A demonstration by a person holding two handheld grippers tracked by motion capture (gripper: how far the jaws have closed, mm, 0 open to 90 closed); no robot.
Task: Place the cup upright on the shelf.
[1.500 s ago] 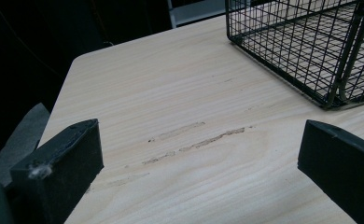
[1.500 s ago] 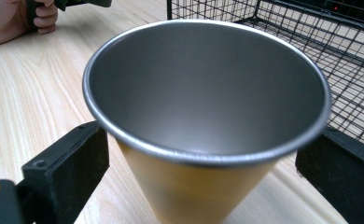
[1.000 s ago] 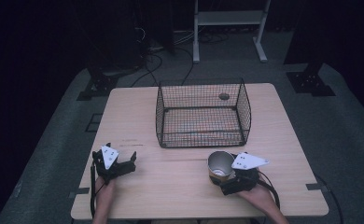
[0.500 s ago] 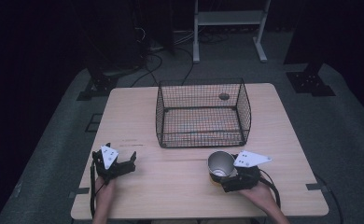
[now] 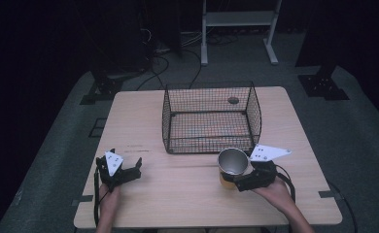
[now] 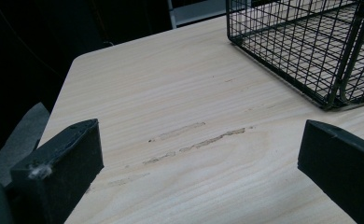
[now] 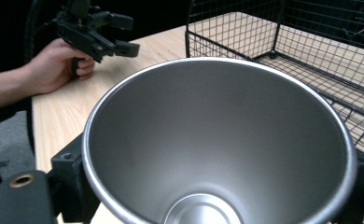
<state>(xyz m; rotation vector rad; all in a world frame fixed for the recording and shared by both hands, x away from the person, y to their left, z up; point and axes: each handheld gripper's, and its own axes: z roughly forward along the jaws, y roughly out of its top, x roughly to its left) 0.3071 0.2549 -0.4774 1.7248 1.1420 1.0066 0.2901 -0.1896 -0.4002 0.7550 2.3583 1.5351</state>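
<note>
A shiny steel cup (image 5: 232,162) stands upright, mouth up, near the table's front right, just before the black wire basket (image 5: 211,116). My right gripper (image 5: 232,177) is shut on the cup's lower body. In the right gripper view the cup (image 7: 217,140) looks bare inside, with a black jaw on each side of it. Whether its base touches the table I cannot tell. My left gripper (image 5: 119,165) rests at the front left, jaws wide open. In the left gripper view the left gripper (image 6: 201,165) has only bare wood between its fingers.
The wooden table (image 5: 144,121) carries the basket at its middle back, and a basket corner (image 6: 329,56) lies ahead and to the right of my left gripper. A small dark round mark (image 5: 233,100) sits behind the basket. Dark floor, cables and stands surround the table.
My right gripper with the cup has shifted slightly toward the basket and to the right. The left gripper has hardly moved.
</note>
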